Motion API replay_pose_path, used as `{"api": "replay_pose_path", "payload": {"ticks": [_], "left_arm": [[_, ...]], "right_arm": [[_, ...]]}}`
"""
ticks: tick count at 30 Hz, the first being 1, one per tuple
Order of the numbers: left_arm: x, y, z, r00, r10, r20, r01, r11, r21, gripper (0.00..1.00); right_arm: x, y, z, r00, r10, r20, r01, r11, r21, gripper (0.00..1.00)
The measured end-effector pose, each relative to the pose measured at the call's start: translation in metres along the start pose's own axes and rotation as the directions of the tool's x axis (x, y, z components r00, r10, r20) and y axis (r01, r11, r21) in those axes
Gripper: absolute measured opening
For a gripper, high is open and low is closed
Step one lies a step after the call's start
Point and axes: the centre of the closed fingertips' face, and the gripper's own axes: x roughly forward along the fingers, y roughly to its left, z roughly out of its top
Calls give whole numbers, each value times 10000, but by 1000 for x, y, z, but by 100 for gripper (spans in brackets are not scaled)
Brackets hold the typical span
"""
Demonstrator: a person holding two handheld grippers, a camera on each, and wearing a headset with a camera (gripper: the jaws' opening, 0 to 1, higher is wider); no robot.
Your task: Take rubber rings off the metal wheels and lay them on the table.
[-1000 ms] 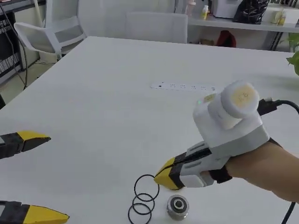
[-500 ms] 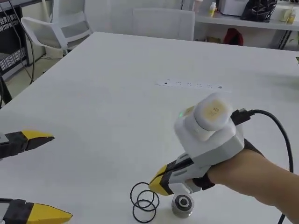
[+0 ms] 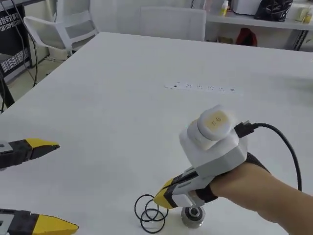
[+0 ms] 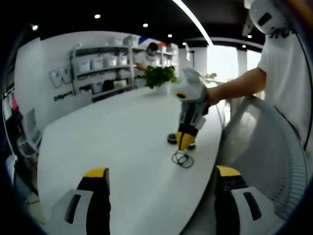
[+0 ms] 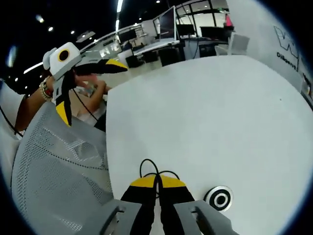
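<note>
Several black rubber rings point(image 3: 150, 214) lie overlapping on the white table point(image 3: 127, 107) near its front edge. A metal wheel point(image 3: 193, 215) stands just right of them. My right gripper point(image 3: 161, 198) is low over the rings with its yellow tips pressed together, shut on the largest ring. In the right gripper view the ring loops point(image 5: 149, 167) curve out from the shut tips point(image 5: 157, 182), and the wheel point(image 5: 218, 199) sits to the right. My left gripper point(image 3: 49, 186) is open far to the left, holding nothing; its own view shows the rings point(image 4: 182, 159) and the wheel point(image 4: 172, 138) ahead.
A white power strip point(image 3: 203, 88) lies mid-table. White chairs point(image 3: 58, 29) stand at the far left end. A mesh chair point(image 5: 54, 176) is close by the table's front edge. A black cable point(image 3: 283, 142) trails from the right gripper.
My right gripper has sunk lower and shifted left, drawing the largest ring leftward away from the wheel. The left gripper has held still.
</note>
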Motion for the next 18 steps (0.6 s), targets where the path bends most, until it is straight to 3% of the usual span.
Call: {"api": "replay_pose_path", "payload": {"ticks": [18], "left_arm": [[2, 0, 1, 10000, -62, -33, 62, 10000, -12, 89]], "right_arm": [[5, -8, -9, 9983, 69, 580, -173, 9834, 1804, 0]]}}
